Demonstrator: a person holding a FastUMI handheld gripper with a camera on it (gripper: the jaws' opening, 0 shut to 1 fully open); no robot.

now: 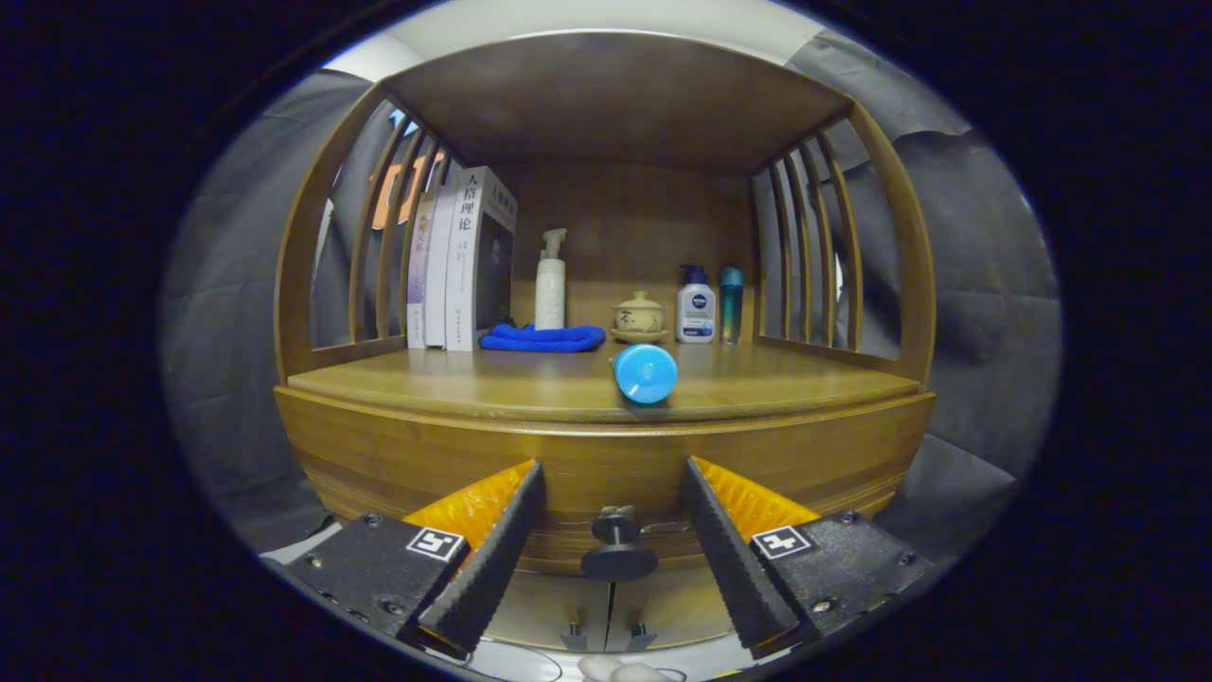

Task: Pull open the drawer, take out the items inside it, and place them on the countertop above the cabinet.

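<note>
The wooden cabinet's drawer front [426, 464] curves just below the countertop [473, 384]. Its dark round knob [617, 547] sits between my fingers, nearer their base than their tips, and touches neither. My gripper [611, 468] is open, with the fingertips close to the drawer front. A light blue bottle-like item [645, 373] lies on its side near the countertop's front edge, its round end facing me. I cannot tell how far the drawer stands out, and its inside is hidden.
At the back of the countertop stand several books [464, 260], a white pump bottle [550, 284], a folded blue cloth [542, 337], a small lidded cup on a saucer [639, 315], a white-and-blue pump bottle [695, 308] and a teal bottle [731, 303]. Slatted wooden sides [814, 256] and a roof enclose it.
</note>
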